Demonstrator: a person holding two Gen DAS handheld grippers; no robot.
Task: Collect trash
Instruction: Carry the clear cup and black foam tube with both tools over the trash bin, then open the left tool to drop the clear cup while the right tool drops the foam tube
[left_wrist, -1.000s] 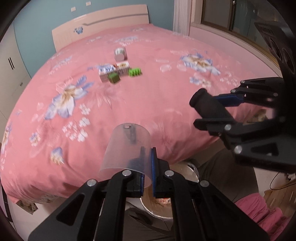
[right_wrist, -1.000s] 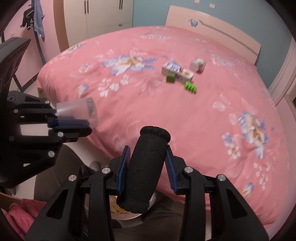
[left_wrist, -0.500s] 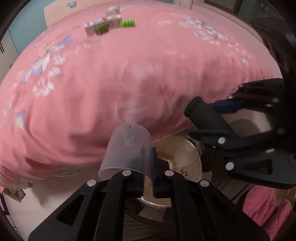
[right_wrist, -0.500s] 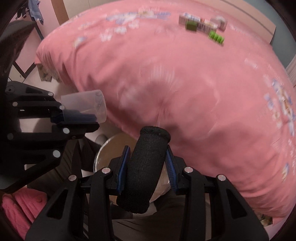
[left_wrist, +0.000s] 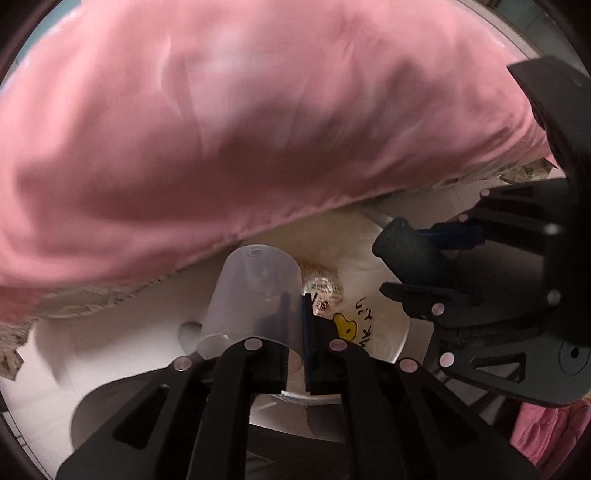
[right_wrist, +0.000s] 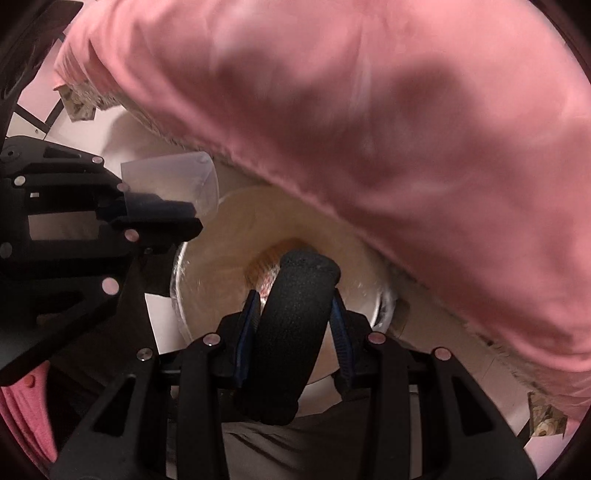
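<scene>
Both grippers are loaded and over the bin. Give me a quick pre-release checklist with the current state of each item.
1. Left gripper clamped on the clear plastic cup wall: ok.
2. Right gripper clamped on the black foam tube: ok.
3. Foam tube above the lined trash bin opening: ok in the right wrist view.
4. Cup above the opening: cannot tell; in the left wrist view it sits at the bin's left edge, partly over the floor.
5. Pink bedspread clear of the drop path: cannot tell; it hangs close over the bin's far rim.
6. Room in the bin: ok; only some wrappers show at the bottom.
</scene>
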